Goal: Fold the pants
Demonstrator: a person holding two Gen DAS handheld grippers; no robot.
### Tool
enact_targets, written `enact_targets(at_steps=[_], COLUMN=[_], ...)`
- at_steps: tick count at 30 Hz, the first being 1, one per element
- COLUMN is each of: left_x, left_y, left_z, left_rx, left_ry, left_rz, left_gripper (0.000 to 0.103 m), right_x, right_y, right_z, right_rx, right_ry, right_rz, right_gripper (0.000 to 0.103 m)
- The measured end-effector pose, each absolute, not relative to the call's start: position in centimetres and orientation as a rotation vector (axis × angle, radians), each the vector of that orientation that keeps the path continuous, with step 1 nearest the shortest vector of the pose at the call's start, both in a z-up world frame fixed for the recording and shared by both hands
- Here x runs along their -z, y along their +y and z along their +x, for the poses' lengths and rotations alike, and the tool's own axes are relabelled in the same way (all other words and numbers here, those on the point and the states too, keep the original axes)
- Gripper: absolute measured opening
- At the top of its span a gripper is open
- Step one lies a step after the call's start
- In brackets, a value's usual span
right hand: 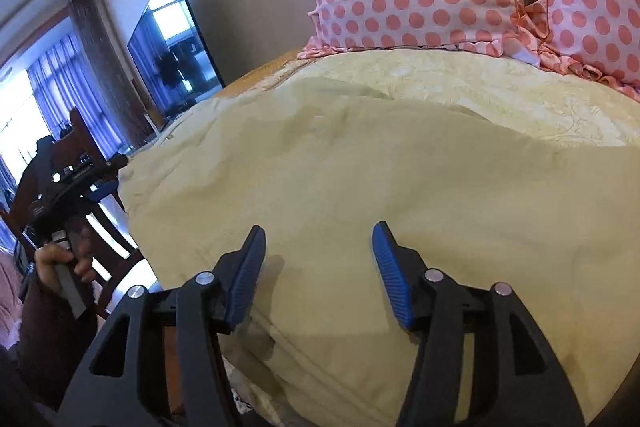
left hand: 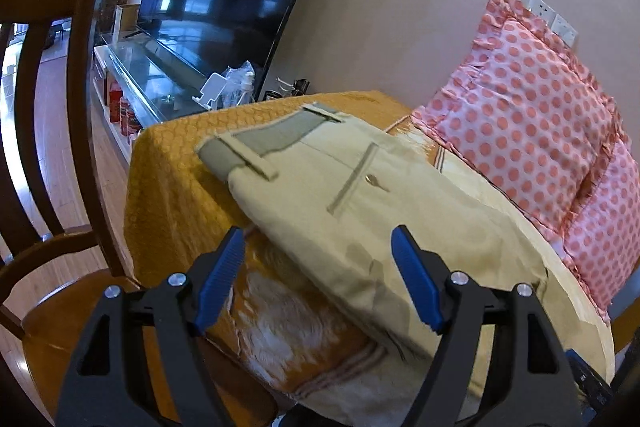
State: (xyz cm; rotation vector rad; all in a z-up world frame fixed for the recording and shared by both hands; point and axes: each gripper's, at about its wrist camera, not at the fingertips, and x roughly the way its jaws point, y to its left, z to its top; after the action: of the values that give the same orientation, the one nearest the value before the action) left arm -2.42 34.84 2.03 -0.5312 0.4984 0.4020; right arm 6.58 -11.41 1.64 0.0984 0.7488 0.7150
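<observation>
Folded beige cotton pants lie mid-frame on an orange patterned tablecloth, as the left gripper and right gripper hover with jaws spread, empty, lower centre.

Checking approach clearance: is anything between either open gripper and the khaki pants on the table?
Nothing visible is. The left gripper and the right gripper are both open directly over the pants. The polka-dot pillow sits beyond them against the wall.
</observation>
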Motion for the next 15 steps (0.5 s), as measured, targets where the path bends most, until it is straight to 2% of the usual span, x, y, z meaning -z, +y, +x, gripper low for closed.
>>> enact_targets(at_steps=[2, 7, 12, 15], left_x=[-1.6, -1.3, -1.3, -1.1], left_y=[35.4, 34.5, 33.5, 35.1], left_z=[-1.4, -1.4, 0.1, 0.4], left_rx=[-0.407, -0.353, -0.183, -0.228], left_ry=[0.536, 0.523, 0.536, 0.527], left_rz=[-0.536, -0.59, -0.671, -0.72], left_gripper=[0.075, 0.084, 0.081, 0.068], right_x=[-1.6, -1.2, -1.1, -1.1], right_y=[-11.0, -10.6, -10.2, -10.4], right_z=[6.8, 6.8, 6.6, 6.6], right_rx=[-0.723, -0.735, -0.743, -0.752], right_ry=[0.745, 0.729, 0.711, 0.707], right_rz=[0.101, 0.095, 0.1, 0.115], right_gripper=[0.064, 0.071, 0.077, 0.077])
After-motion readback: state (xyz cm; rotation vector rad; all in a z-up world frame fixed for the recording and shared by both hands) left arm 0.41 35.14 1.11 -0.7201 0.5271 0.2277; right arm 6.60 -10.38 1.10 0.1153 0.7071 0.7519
